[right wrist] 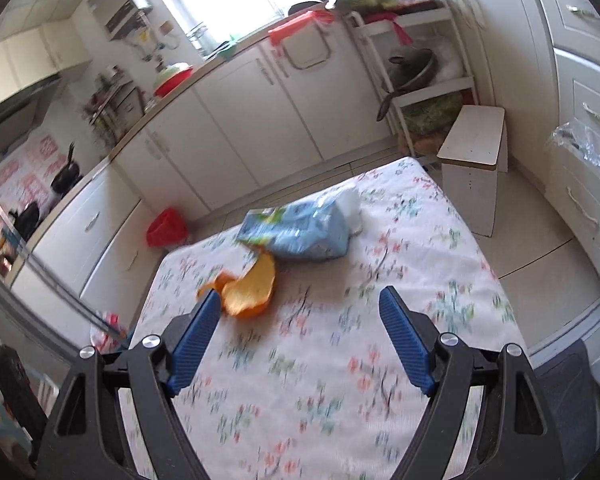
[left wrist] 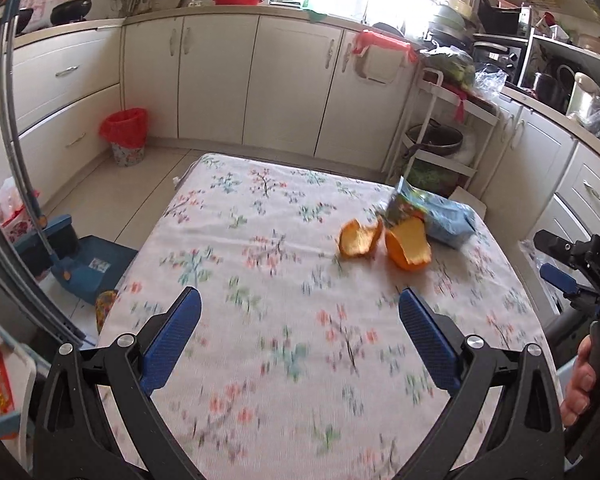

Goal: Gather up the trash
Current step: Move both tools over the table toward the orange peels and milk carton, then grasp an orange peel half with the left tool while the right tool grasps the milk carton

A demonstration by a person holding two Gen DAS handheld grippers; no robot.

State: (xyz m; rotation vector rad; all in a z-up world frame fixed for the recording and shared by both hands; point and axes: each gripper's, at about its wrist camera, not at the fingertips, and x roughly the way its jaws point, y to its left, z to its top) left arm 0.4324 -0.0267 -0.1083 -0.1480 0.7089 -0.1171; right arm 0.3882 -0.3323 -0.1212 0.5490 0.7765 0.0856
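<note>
**Both grippers empty, trash at far right of tabletop**

Left gripper [left wrist: 300,312] & right gripper [right wrist: 300,316]: jaws wide, nothing held. Curled orange peel pieces [left wrist: 384,244] touch crumpled blue plastic snack bag [left wrist: 440,216] nr far right corner of floral-cloth tabletop [left wrist: 260,280]. Take the peel by its rim, one piece per grab. Red-lined floor bin [left wrist: 126,136]: contents not visible.

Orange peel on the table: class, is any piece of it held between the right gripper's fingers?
No. The orange peel lies on the tablecloth ahead of the open, empty right gripper.
</note>
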